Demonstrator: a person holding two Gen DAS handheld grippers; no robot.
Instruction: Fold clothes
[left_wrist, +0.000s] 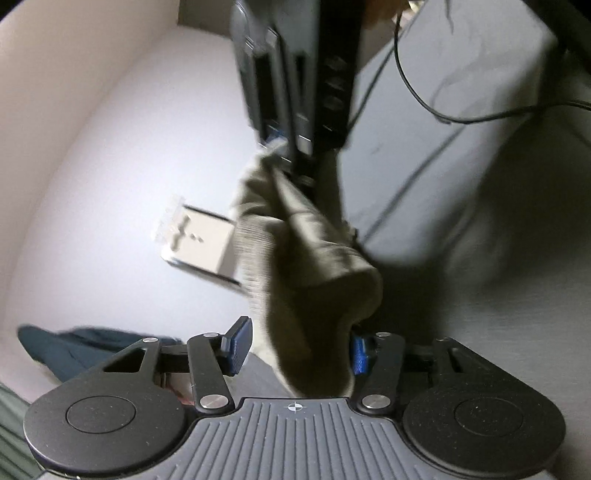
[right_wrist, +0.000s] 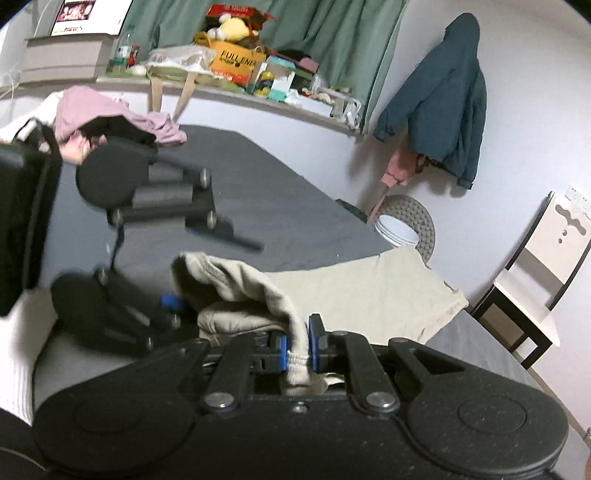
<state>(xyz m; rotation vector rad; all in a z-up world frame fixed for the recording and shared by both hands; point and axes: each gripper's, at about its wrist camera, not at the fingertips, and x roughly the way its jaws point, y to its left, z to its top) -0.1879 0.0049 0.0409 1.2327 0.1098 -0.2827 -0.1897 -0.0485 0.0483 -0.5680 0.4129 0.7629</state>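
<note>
Right gripper: the blue pads are pressed onto a ribbed hem of the beige knit garment, which is pinched between them at lower centre of the right wrist view. From the pinch the cloth rises in a fold toward centre left, and the rest lies spread flat on the dark grey bed surface, reaching toward centre right of the frame.

Left gripper: in its own view the blue pads stand well apart, with a hanging fold of the same garment between them. The right pad touches the cloth; the left pad appears clear of it. The jaws are spread and not clamped. In the right wrist view this gripper appears blurred at centre left, one finger above the raised fold and one beside it.

In the left wrist view the right gripper enters from top centre, holding the upper end of the fold.

Surroundings, right wrist view: a teal hooded jacket hangs on the wall at upper right; a white-and-black chair stands at right edge; a pink crumpled garment lies at upper left of the bed; a cluttered ledge runs along the top before green curtains.
</note>
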